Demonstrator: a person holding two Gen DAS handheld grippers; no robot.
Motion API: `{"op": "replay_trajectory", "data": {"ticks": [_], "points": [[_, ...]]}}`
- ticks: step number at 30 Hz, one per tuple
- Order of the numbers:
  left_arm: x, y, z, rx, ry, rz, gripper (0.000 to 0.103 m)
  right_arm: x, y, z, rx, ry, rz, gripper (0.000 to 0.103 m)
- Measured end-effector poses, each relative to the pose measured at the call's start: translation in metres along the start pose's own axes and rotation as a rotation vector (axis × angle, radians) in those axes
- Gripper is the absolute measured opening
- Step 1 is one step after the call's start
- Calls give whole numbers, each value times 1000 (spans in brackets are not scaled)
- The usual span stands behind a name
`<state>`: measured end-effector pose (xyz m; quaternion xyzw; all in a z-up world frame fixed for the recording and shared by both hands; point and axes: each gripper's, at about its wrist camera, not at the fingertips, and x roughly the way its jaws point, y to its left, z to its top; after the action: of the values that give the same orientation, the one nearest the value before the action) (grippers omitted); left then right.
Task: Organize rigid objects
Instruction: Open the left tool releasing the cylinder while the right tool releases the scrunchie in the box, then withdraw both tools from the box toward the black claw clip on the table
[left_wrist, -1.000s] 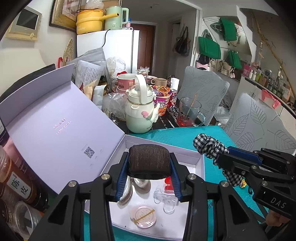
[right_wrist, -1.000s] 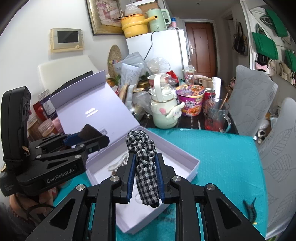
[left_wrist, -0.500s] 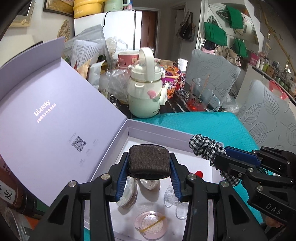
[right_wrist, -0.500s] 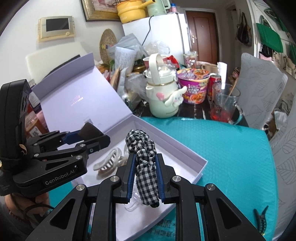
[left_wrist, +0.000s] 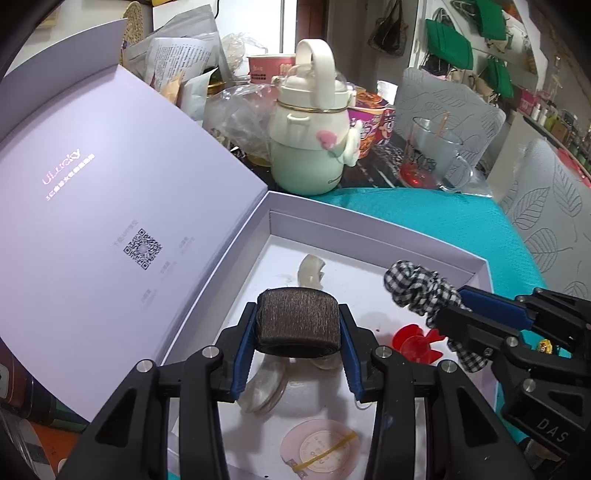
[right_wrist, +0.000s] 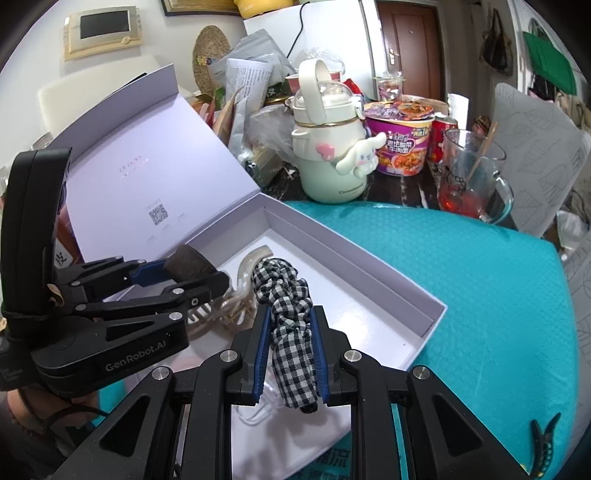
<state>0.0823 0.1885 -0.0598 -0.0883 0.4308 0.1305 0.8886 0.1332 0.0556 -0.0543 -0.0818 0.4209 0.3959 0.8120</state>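
Left wrist view is showing the left gripper (left_wrist: 298, 326) pinching a dark brown roll (left_wrist: 298, 320) between its blue pads, hanging over the open lavender box (left_wrist: 369, 229); the roll isn't touching the box floor yet. To its right, the right gripper (right_wrist: 289, 354) is carrying a black-and-white checked scrunchie (right_wrist: 286, 317); its jaws are just starting to part w/ the fabric between the pads, apparently touching both, so release looks to be beginning. Progress, judging by contents: box is already holding several bits; under & just ahead of the left gripper are lying a cream claw clip (left_wrist: 311, 271), a clear shell-like piece (left_wrist: 264, 387), a red clip (left_wrist: 415, 341) and, nearer the cam, a round pink compact (left_wrist: 319, 450). So task seems well underway; these two items are about to go in. What's left, as far as visible: a dark claw clip (right_wrist: 543, 430) is sitting on the teal mat (right_wrist: 480, 280), well right of the right gripper, outside the box. Lid is standing open to the left of both grippers.
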Motion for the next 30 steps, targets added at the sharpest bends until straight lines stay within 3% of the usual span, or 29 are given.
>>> {"op": "replay_trajectory", "data": {"ticks": [4, 6, 8, 11, 13, 15, 30], "points": [[0, 1, 1, 3, -9, -7, 41, -1, 0, 1, 1, -5, -17, 29], [2, 2, 1, -4, 9, -11, 41, -2, 0, 1, 1, -5, -34, 44], [3, 3, 0, -13, 27, 6, 42, -3, 0, 1, 1, -7, -45, 48], [0, 3, 0, -14, 23, 30, 44, -7, -1, 0, 1, -9, -57, 48], [-6, 3, 0, -17, 11, 39, 51, -12, -2, -1, 3, -14, -62, 48], [-13, 4, 2, -22, -6, 41, 69, -16, -2, -2, 6, -20, -66, 48], [-73, -31, 7, 31, -113, 25, 70, -80, -8, -14, 23, -120, -107, 48]]}}
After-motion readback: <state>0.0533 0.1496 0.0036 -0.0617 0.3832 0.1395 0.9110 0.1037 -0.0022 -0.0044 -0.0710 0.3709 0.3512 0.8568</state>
